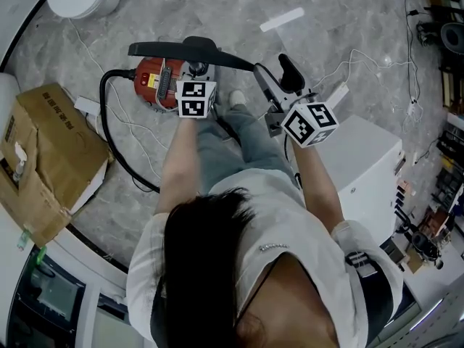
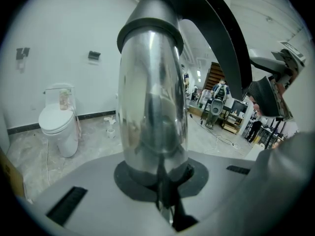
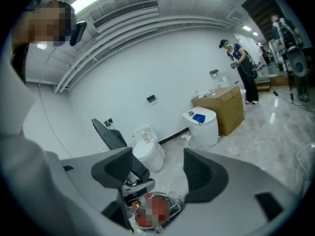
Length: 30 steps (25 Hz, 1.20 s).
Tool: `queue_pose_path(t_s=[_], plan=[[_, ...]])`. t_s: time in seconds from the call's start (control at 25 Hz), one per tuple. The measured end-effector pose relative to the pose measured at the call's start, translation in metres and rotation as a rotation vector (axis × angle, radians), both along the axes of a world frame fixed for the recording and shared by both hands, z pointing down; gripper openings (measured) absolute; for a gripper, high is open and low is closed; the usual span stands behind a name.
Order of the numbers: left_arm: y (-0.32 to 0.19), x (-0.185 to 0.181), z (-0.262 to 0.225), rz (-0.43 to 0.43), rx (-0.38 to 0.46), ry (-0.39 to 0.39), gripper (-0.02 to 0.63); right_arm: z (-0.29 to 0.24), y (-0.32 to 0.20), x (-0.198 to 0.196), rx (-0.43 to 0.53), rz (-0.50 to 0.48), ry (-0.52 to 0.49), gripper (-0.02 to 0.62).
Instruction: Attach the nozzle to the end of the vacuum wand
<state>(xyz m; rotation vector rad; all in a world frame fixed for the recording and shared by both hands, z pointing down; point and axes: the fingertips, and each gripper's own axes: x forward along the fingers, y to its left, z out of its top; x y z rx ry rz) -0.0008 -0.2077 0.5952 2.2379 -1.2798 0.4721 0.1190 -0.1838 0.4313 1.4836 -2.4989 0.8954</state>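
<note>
The vacuum wand (image 1: 190, 49) runs dark and curved across the floor view, above the red vacuum body (image 1: 151, 83). In the left gripper view it is a shiny metal tube (image 2: 152, 97) with a black collar and a black curved handle (image 2: 221, 38). My left gripper (image 2: 158, 177) is shut on the base of that tube; in the head view it (image 1: 196, 75) sits under its marker cube. My right gripper (image 1: 279, 78) is just right of the wand's end, open, with nothing between its pads (image 3: 115, 165). The red body (image 3: 152, 210) shows below its jaws. I cannot pick out a nozzle for certain.
A black hose (image 1: 107, 133) loops left of the vacuum. A cardboard box (image 1: 51, 151) lies at left and a white cabinet (image 1: 366, 165) at right. Thin cables (image 1: 362, 60) and a pale flat strip (image 1: 283, 19) lie on the marble floor. Toilets (image 3: 147, 151) stand by the wall.
</note>
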Motion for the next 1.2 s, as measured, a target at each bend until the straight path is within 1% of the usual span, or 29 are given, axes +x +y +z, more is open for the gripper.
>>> queue_pose_path(t_s=[0.16,0.36,0.52,0.68,0.72,0.76,0.8,0.88,0.92,1.08,1.2], plan=[[-0.007,-0.003,0.004,-0.011,-0.006,-0.001,0.026,0.005,0.006,0.003,-0.016,0.018,-0.002,0.337],[-0.014,-0.007,0.012,-0.018,-0.021,-0.003,0.026,0.011,0.002,0.008,-0.027,0.048,0.001,0.337],[-0.024,-0.012,0.02,-0.036,-0.038,-0.006,0.026,0.015,0.001,0.009,-0.03,0.044,0.022,0.337],[-0.033,-0.019,0.03,-0.04,-0.055,-0.007,0.026,0.028,0.007,0.004,-0.057,0.036,0.044,0.334],[-0.036,-0.021,0.032,-0.045,-0.059,-0.009,0.026,0.03,0.008,0.004,-0.063,0.034,0.053,0.294],[-0.038,-0.021,0.033,-0.05,-0.061,-0.011,0.026,0.032,0.008,0.006,-0.066,0.032,0.065,0.202],[-0.04,-0.02,0.033,-0.054,-0.061,-0.01,0.026,0.033,0.008,0.008,-0.068,0.031,0.075,0.175],[-0.043,-0.017,0.034,-0.051,-0.06,-0.006,0.026,0.036,0.004,0.01,-0.072,0.037,0.08,0.173],[-0.044,-0.017,0.036,-0.048,-0.062,-0.006,0.026,0.038,0.002,0.009,-0.075,0.047,0.078,0.159],[-0.049,-0.022,0.044,-0.051,-0.077,-0.008,0.026,0.052,-0.011,0.007,-0.088,0.098,0.088,0.066],[-0.054,-0.022,0.048,-0.051,-0.085,-0.008,0.026,0.06,-0.022,0.006,-0.102,0.123,0.091,0.04]])
